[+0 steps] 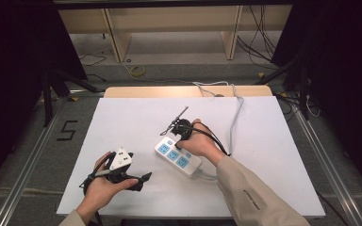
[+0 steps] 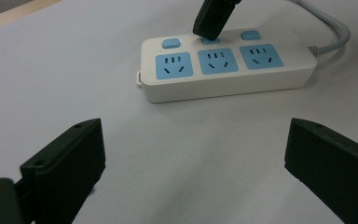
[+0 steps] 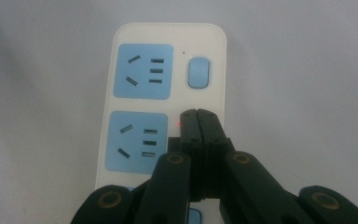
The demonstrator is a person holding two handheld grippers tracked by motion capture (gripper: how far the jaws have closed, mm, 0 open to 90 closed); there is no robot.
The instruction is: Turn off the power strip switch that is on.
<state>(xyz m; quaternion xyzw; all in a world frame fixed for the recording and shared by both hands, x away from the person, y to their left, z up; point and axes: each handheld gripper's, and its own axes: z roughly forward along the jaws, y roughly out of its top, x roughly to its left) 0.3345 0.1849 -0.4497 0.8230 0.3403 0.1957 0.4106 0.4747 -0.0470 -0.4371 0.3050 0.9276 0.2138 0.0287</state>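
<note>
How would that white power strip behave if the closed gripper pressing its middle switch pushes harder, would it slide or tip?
The power strip lies flat, low and wide on the smooth white table, so tipping seems unlikely. Its hard plastic shell looks stiff. A sideways shove would probably make it slide, though its grey cable might drag or pivot it. The right gripper bears down from above, which should pin it.

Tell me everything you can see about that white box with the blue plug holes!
The power strip is a white, plastic-looking bar lying flat on the white table. It has three blue sockets in a row, each with its own small blue switch. A tiny red light glows by the middle switch, where the shut right gripper presses down. A grey cord leaves one end.
</note>
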